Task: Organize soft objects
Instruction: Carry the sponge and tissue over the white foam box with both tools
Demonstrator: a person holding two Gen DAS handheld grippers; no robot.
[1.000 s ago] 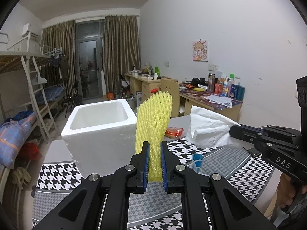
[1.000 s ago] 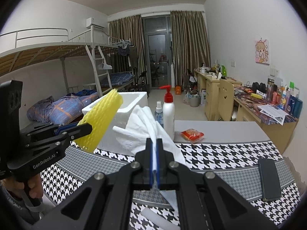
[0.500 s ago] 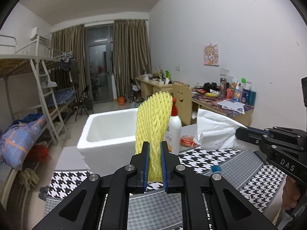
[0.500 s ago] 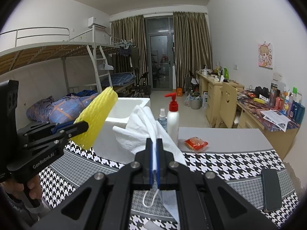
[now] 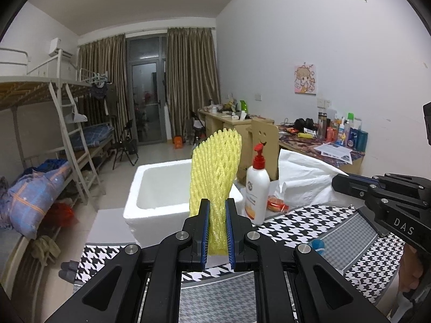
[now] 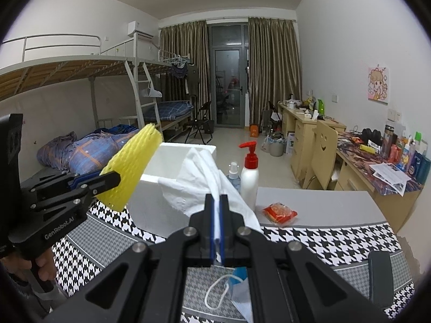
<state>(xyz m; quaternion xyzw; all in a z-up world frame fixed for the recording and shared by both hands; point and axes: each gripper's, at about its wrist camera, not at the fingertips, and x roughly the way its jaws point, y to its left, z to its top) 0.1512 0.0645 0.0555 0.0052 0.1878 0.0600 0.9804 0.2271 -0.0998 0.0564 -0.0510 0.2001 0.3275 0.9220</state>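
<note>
Your left gripper (image 5: 217, 231) is clamped on the yellow foam fruit net (image 5: 215, 172), which stands upright from its fingers. Your right gripper (image 6: 217, 222) is pinched tight on the white tissue (image 6: 204, 180), which fans out above its fingertips. Beyond both sets of fingers sits the white foam box (image 5: 159, 188), with the red-capped pump bottle (image 6: 249, 177) just right of it.

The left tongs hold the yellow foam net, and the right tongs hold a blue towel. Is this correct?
Not quite. The right tongs hold a white tissue, not a blue towel, as the right wrist view shows. The left tongs do hold the yellow foam net.
</note>
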